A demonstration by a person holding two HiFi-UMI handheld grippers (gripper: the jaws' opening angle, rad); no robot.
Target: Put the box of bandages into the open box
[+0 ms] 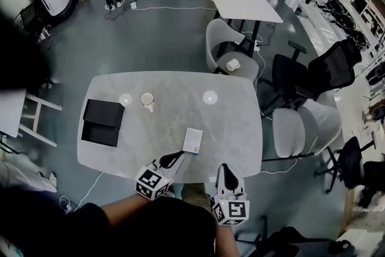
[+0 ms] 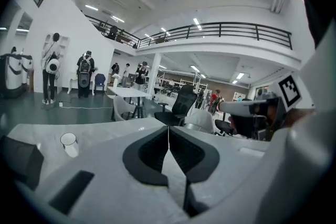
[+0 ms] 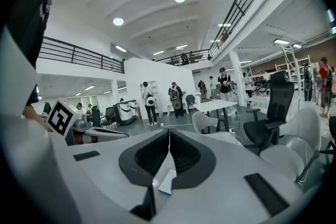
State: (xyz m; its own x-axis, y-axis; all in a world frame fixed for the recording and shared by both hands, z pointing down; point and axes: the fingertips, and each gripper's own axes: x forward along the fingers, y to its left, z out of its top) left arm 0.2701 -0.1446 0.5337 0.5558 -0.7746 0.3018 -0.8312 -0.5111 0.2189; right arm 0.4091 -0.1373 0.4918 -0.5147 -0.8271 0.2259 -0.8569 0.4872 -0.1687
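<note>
While you stand at the near edge of the grey marble table [image 1: 240,129], both of your grippers hang over that edge and neither holds anything. Your left gripper [image 1: 176,156] has its black jaws pressed together along one thin seam, and its own view shows nothing caught in that seam. Your right gripper [image 1: 225,170] is the same: jaws closed tight on each other and empty.

The box of bandages [image 1: 192,140], small, white and flat, lies on the tabletop just ahead of your left gripper's tip and a little to its right. From the head view the two almost meet, but you cannot tell whether they touch. In the right gripper view the same box shows low in the gap beneath the closed jaws, lying flat on the marble ahead.

The open box [image 1: 102,122] is black and sits on the left part of the table, its lid folded back beside it. It is well apart from the box of bandages. A white cup [image 1: 147,100] stands between them, nearer the far edge. Pale grey chairs [image 1: 301,129] stand beyond the right side of the table.
</note>
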